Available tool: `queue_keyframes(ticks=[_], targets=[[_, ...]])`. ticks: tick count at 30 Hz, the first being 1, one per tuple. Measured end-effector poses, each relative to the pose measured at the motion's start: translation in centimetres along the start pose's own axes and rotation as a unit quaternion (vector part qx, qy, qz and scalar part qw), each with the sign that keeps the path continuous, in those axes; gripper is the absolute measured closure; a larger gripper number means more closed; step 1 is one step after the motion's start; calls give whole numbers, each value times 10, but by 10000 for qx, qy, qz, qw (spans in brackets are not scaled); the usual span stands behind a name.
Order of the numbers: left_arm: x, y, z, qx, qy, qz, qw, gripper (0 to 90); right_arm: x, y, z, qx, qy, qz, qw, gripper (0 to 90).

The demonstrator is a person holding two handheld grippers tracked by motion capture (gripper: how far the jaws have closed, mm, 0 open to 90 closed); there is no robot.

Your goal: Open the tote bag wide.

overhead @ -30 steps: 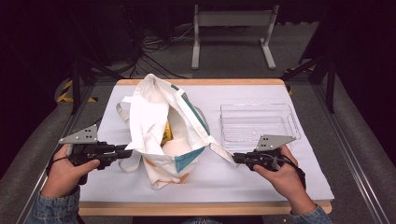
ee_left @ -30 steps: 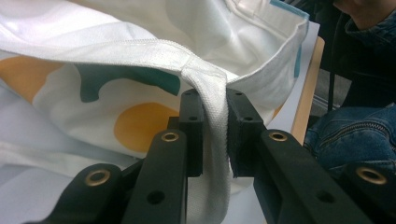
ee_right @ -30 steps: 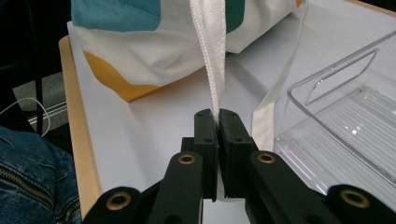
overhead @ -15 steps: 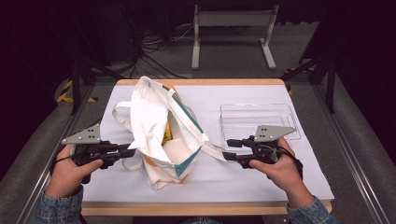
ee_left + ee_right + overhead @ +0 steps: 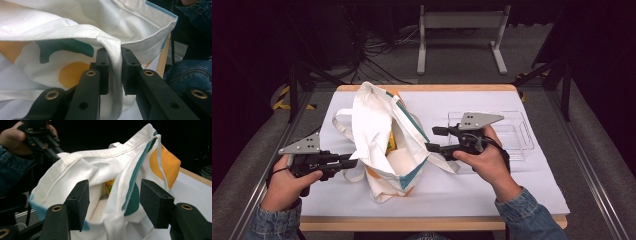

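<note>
Two grippers work one cloth bag [image 5: 384, 145], which stands left of centre on the worktop. The left gripper [image 5: 111, 72] is clamped on the bag's strap [image 5: 113, 82] at the near-left side. The right gripper [image 5: 432, 139] has let go of the right rim and risen since a second ago; its jaws now stand wide, facing the bag mouth. The mouth gapes wider than before, so I judge a reach inside for the yellow item [image 5: 109, 187] comes next. The clear tray [image 5: 517, 131] waits toward the right edge.
</note>
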State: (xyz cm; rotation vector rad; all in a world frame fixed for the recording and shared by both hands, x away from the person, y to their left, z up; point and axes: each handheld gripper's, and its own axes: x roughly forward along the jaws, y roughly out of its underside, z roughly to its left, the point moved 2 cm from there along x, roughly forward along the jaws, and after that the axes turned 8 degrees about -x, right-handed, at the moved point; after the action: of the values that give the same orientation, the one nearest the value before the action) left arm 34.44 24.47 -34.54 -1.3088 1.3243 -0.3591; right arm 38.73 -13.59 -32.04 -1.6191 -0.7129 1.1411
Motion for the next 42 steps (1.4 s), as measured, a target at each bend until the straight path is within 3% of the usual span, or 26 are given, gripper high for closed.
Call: queue_keyframes(ticks=[5, 10, 15, 19, 22, 24, 27, 29, 34, 37, 42], targets=[[0, 0, 0, 13, 2, 12, 10000, 783, 26, -1, -8, -8, 114, 140, 9998, 454], [0, 1, 0, -2, 6, 32, 10000, 783, 43, 1, -13, -82, 127, 365, 9992, 633], [1, 1, 1, -1, 10, 51, 10000, 778, 46, 1, -12, -120, 59, 387, 9992, 846], [0, 2, 2, -43, 11, 94, 9999, 735, 44, 0, -10, -219, 92, 399, 9989, 873], [-3, 2, 4, -211, -1, -27, 9998, 561, 43, -1, -8, -283, 122, 394, 9987, 874], [-8, 3, 4, -328, -117, -24, 9994, 437, 42, -1, -7, -316, 141, 376, 9987, 874], [-16, 1, 3, -517, -120, -164, 9985, 360, 40, -1, -5, -385, 190, 374, 9984, 874], [-20, -2, 4, -626, -149, -336, 9974, 323, 40, -1, -4, -410, 212, 371, 9982, 874], [-18, -9, 10, -865, -514, -633, 9929, 292, 38, -1, -2, -445, 254, 371, 9980, 874], [-11, -15, 13, -876, -857, -770, 9895, 264, 37, -1, -1, -506, 303, 369, 9976, 874], [-1, -24, 18, -933, -1196, -974, 9836, 245, 37, -1, 1, -567, 337, 356, 9972, 873]])
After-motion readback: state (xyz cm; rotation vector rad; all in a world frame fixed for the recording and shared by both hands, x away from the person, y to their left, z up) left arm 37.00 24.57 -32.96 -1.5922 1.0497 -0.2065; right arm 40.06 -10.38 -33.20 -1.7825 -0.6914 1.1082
